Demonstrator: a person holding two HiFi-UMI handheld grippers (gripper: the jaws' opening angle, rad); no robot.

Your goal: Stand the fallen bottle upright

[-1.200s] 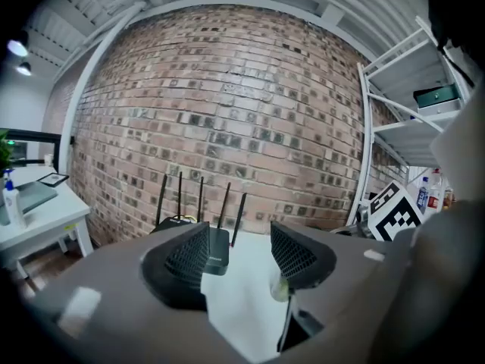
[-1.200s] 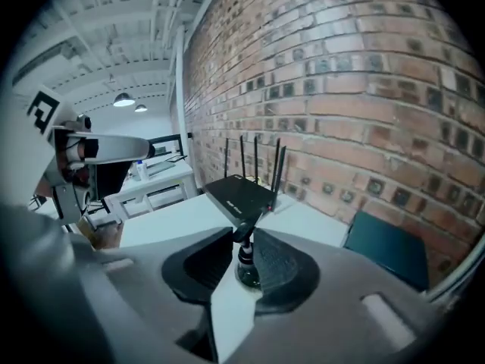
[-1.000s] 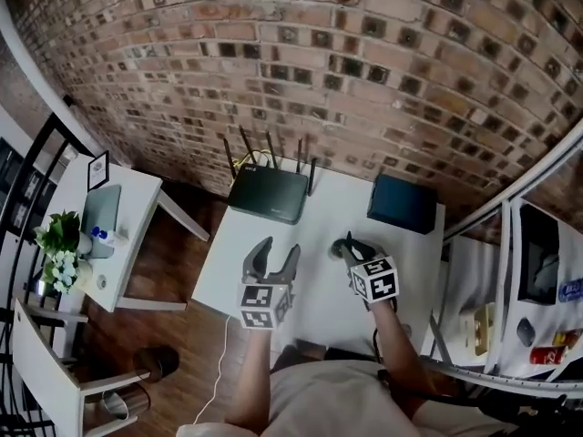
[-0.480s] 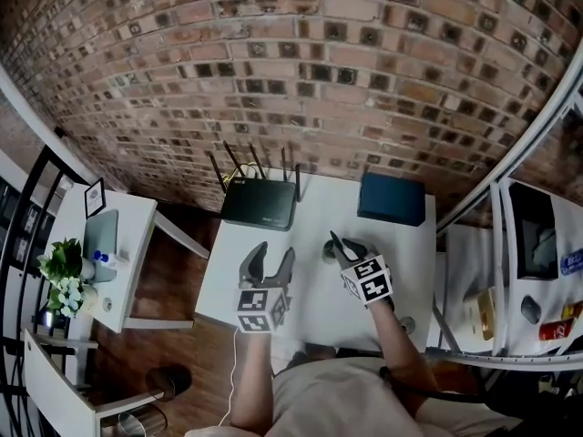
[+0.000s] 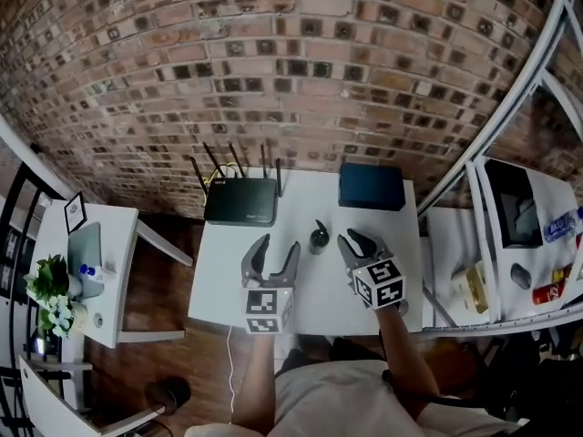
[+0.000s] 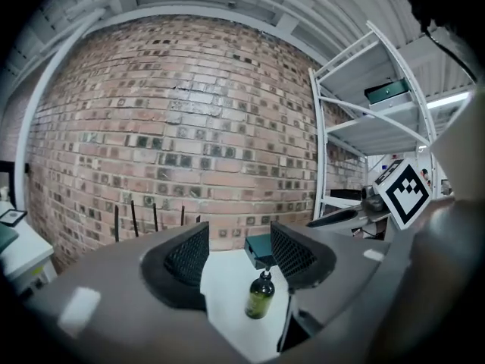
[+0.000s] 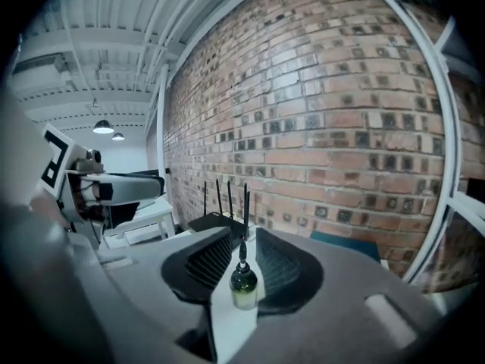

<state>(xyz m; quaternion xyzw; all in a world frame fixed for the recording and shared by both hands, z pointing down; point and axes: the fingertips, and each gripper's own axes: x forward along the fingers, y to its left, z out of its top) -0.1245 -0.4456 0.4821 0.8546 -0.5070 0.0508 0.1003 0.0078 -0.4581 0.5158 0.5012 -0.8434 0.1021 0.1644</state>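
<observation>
A small dark green bottle (image 5: 317, 238) with a black nozzle stands upright on the white table (image 5: 319, 285). My right gripper (image 5: 352, 238) hovers just right of the bottle, apart from it. Its jaws are shut, with only a narrow slit between them and nothing held. In the right gripper view the bottle (image 7: 243, 283) shows through that slit, standing beyond the tips. My left gripper (image 5: 277, 246) is open, left of the bottle and nearer to me. The left gripper view has the bottle (image 6: 260, 297) out ahead, past its wide-set jaws.
A black router (image 5: 240, 200) with antennas and a dark blue box (image 5: 372, 187) sit at the table's far edge by the brick wall. A white metal shelf (image 5: 510, 235) stands right of the table. To the left is a side table (image 5: 100, 280) with a plant.
My right gripper has lifted and drawn back to the right from the bottle, which it was touching before. The bottle now stands free. My left gripper has shifted slightly.
</observation>
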